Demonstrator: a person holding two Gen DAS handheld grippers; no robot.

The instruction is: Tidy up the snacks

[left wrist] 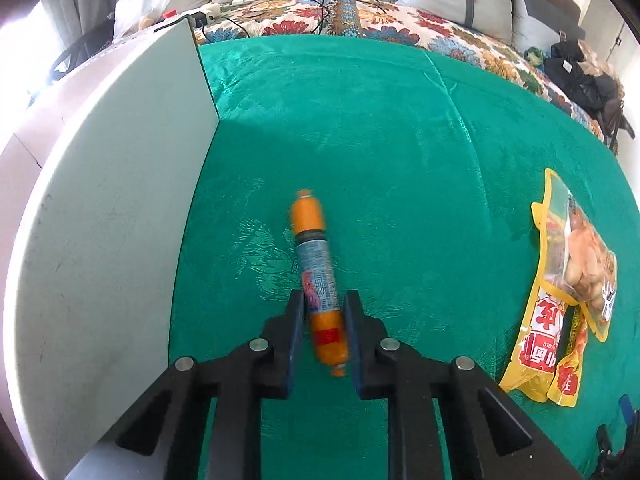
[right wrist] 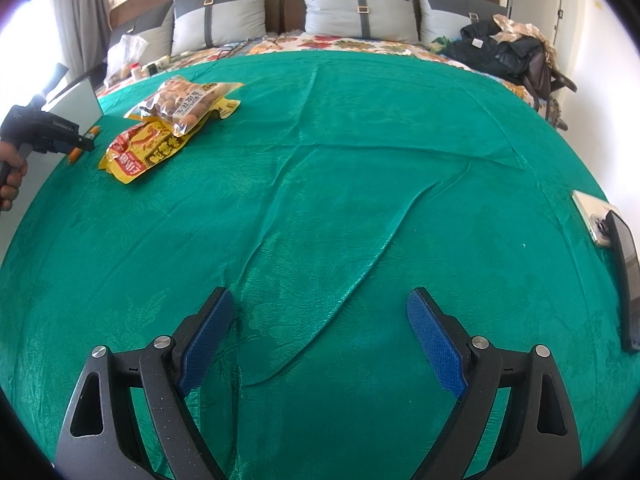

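Observation:
An orange sausage stick (left wrist: pixel 316 264) with a grey and red label sits between the pads of my left gripper (left wrist: pixel 324 300), which is shut on its lower half, just over the green cloth (left wrist: pixel 400 140). A white board (left wrist: pixel 120 200) stands close on its left. To the right lie two yellow snack bags (left wrist: pixel 560 300), one holding nuts. In the right wrist view the left gripper (right wrist: pixel 82 144) appears far left in a person's hand (right wrist: pixel 12 176), the sausage stick (right wrist: pixel 93 132) in it, beside the snack bags (right wrist: pixel 176 120). My right gripper (right wrist: pixel 320 304) is open over bare cloth.
Grey pillows (right wrist: pixel 360 12) and a floral cover (left wrist: pixel 360 20) lie beyond the cloth. Dark clothes (right wrist: pixel 504 52) are piled at the far right. A phone (right wrist: pixel 596 220) and a dark flat object (right wrist: pixel 626 280) lie at the right edge. A plastic bag (left wrist: pixel 140 4) and cables sit behind the board.

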